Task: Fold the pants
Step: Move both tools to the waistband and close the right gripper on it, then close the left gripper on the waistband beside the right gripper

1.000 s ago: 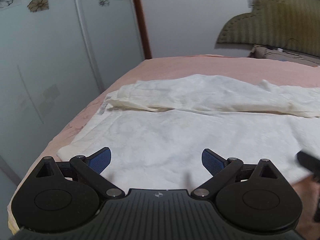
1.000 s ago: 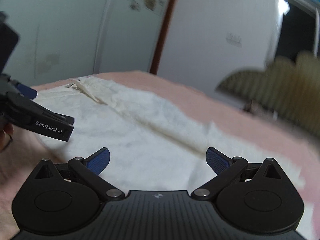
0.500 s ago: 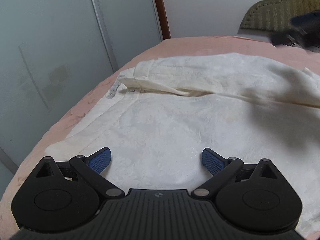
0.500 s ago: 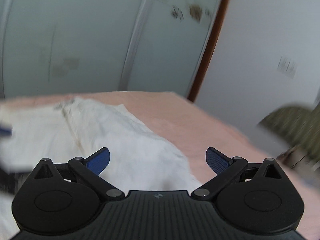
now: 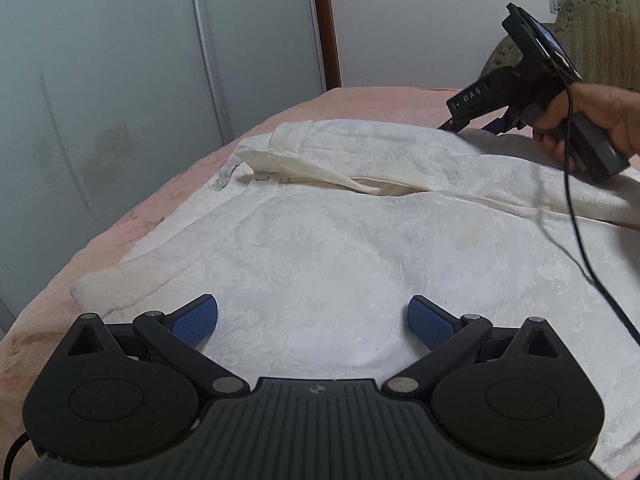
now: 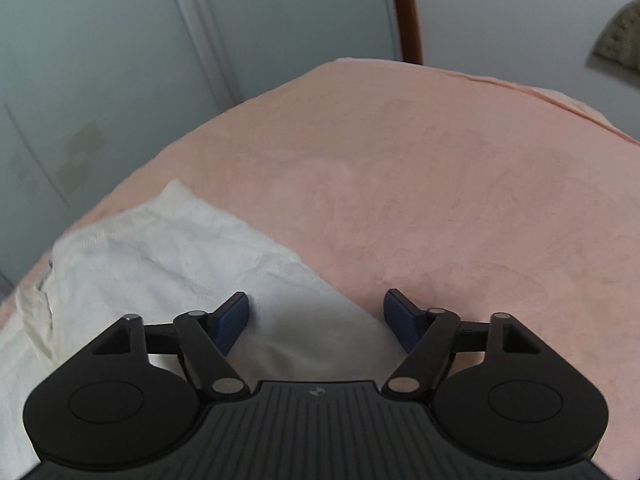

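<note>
Two grippers work over white pants (image 5: pixel 340 240) spread flat on a pink bed (image 6: pixel 460 184), one leg lapped over the other along a ridge running across the far half. Left gripper (image 5: pixel 312 320) hovers low above the near cloth, blue pads wide apart, holding nothing. Right gripper (image 6: pixel 316 316), gripped in a hand (image 5: pixel 600 116) with a black cable (image 5: pixel 576 216) trailing across the fabric, sits at the pants' far edge, jaws spread, empty, straddling the hem where white meets pink.
</note>
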`<state>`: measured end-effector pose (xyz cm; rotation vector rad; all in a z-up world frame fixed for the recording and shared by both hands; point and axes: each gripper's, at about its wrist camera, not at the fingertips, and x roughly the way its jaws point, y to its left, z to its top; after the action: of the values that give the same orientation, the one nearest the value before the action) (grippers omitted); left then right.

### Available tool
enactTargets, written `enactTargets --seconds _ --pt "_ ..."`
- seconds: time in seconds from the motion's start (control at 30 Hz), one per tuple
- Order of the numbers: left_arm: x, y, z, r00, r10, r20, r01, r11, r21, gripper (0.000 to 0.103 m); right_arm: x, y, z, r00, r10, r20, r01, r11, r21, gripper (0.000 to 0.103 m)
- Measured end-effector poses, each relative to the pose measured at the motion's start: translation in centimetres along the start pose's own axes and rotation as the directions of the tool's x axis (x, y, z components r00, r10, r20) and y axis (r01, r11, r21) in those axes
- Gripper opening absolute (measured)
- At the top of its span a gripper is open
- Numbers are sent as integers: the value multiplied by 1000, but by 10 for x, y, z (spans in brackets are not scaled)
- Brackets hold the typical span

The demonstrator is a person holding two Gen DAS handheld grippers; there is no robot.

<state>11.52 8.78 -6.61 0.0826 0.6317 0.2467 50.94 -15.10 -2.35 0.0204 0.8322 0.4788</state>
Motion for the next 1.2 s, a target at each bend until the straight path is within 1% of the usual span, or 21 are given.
enactTargets --seconds 0.03,0.1,0.13,0.2,0.27,0.33,0.4,0.47,0.53,0.6,0.67,0.7,0.73,0.8,0.9,1.0,1.03,1.1,1.13,1.17,1.2 --pt "1 0 0 1000 -2 0 2 1000 -2 103 -3 3 -3 1000 1 7 -1 1000 -27 39" --pt "0 2 1 1000 -9 -2 9 1000 -8 103 -14 12 -10 1000 4 25 -3 998 -67 21" --pt "0 4 2 1000 -15 -4 15 1000 -13 103 -21 20 -14 999 -13 42 17 994 -108 18" --pt "-1 8 5 999 -31 -7 31 999 -24 102 -33 47 -23 994 -61 87 81 967 -240 15" --pt "-2 13 11 999 -39 -13 38 999 -38 100 -51 78 -36 987 -85 137 131 918 -375 14" --pt "-5 22 22 999 -39 3 39 997 -60 100 -69 112 -59 979 -100 178 179 836 -519 13" --pt "-11 34 41 997 -52 49 57 994 -98 101 -82 138 -85 977 -90 191 191 762 -619 13" --pt "-8 48 62 993 -90 76 101 983 -151 102 -89 156 -109 979 -86 182 190 699 -690 11" --pt "3 61 83 986 -151 68 162 959 -231 102 -89 164 -127 979 -90 181 195 655 -730 11" --pt "25 74 106 968 -246 49 248 910 -333 102 -89 166 -135 977 -94 192 207 650 -731 11" --pt "50 81 129 946 -322 16 298 853 -428 100 -93 162 -137 976 -85 200 204 672 -712 11" --pt "64 83 140 933 -359 9 321 825 -465 100 -91 164 -139 975 -81 209 208 668 -715 11" --pt "75 84 150 923 -386 2 337 804 -490 99 -90 165 -143 972 -78 223 219 649 -728 11" --pt "103 81 171 904 -426 -25 354 782 -514 99 -93 163 -153 967 -76 245 237 628 -741 11" --pt "140 69 194 885 -455 -104 339 780 -526 98 -93 158 -158 962 -69 265 247 636 -731 11" --pt "180 58 205 849 -501 -169 332 753 -568 96 -91 158 -162 956 -68 284 258 650 -715 11" --pt "191 56 205 839 -511 -189 321 744 -586 93 -92 158 -165 954 -69 291 265 652 -711 11" --pt "214 51 202 820 -522 -232 288 729 -621 80 -92 159 -166 949 -74 305 277 655 -703 11" --pt "221 48 200 812 -526 -250 276 726 -630 50 -92 160 -167 946 -77 314 285 659 -696 11" --pt "226 46 196 802 -530 -277 261 727 -635 13 -93 160 -168 944 -80 321 290 668 -685 11" --pt "226 45 192 796 -536 -281 259 722 -642 5 -97 160 -169 942 -83 325 292 681 -672 11"
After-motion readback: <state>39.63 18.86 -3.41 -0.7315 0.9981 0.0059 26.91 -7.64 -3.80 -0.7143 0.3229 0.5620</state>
